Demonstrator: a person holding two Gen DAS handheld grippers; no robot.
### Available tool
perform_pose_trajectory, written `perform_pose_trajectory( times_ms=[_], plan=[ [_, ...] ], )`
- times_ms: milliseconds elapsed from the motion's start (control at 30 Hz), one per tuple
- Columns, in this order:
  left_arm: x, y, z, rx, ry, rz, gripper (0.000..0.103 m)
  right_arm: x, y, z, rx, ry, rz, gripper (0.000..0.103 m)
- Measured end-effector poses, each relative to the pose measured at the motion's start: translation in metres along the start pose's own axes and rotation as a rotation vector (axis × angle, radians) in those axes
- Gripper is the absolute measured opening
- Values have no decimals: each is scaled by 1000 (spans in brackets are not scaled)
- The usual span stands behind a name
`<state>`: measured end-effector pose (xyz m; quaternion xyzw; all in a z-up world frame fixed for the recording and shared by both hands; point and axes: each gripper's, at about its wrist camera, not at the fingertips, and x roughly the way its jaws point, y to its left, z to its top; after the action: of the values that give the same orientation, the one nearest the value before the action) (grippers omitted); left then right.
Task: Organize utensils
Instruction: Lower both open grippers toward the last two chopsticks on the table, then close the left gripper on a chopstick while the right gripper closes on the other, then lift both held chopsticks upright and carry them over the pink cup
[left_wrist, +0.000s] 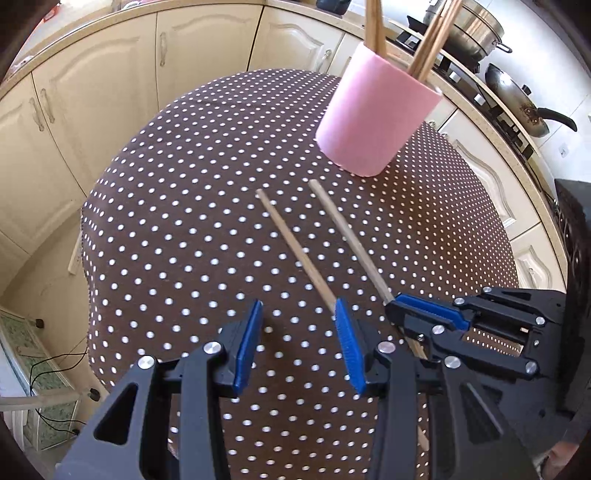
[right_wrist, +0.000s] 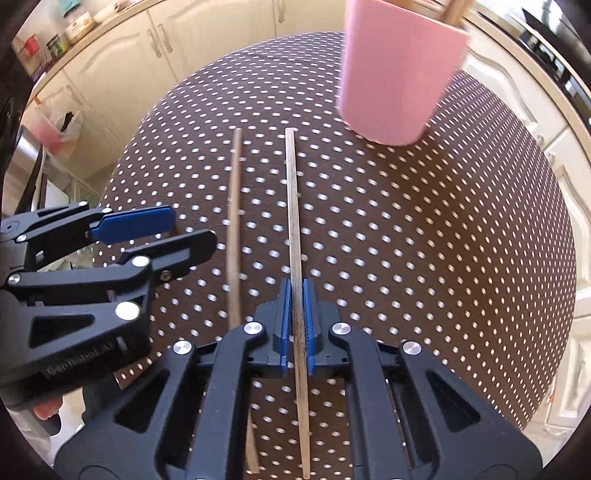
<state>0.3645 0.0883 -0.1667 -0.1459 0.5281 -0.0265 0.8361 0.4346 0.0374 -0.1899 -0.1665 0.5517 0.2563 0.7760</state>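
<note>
Right tool (right_wrist: 295, 325) pinching the paler chopstick (right_wrist: 293, 221) near its butt | long axis runs away toward the pink cup (right_wrist: 399, 77), far right | left tool (left_wrist: 299, 343) spread, empty, second chopstick (left_wrist: 291, 247) beside it, possibly touching | both low over bench (left_wrist: 184, 221)

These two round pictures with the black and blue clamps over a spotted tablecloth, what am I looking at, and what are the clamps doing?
Those clamps are hand-held grippers, one in each of a person's hands, each with a wide-angle camera looking along its two fingers. One picture comes from the left gripper, the other from the right gripper. Below is a table under a brown polka-dot cloth. On it stands a pink cup already holding several chopsticks. Two more lie on the cloth. The right gripper is shut on the lighter chopstick. The left gripper is open and empty, with the darker chopstick passing beside its right finger.
</note>
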Motion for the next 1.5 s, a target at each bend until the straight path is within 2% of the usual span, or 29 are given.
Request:
perform_pose_trajectory(
  times_ms=[133,333,533,633,700,900,1167,1267,1500],
  plan=[
    [6,-16,-1,24,17,-1,41,-2,-13,-5,30,-1,12,7],
    [12,-37,1,93,13,88,41,-9,-36,-16,49,-5,37,7],
    [23,-66,1,247,25,220,41,-14,-51,-25,54,-5,57,7],
    [23,-69,3,252,32,216,35,-17,-50,-31,57,-3,58,7],
    [24,-71,6,275,37,205,20,-19,-51,-32,60,-1,57,7],
    [23,-60,11,299,55,162,8,-20,-54,-31,69,-1,51,7],
    [23,-57,8,316,47,161,6,-20,-53,-28,61,-4,36,7],
    [24,-60,5,316,36,156,6,-20,-45,-27,44,-30,9,7],
    [12,-52,0,304,-40,111,6,-32,-38,-26,57,-121,22,6]
  ],
)
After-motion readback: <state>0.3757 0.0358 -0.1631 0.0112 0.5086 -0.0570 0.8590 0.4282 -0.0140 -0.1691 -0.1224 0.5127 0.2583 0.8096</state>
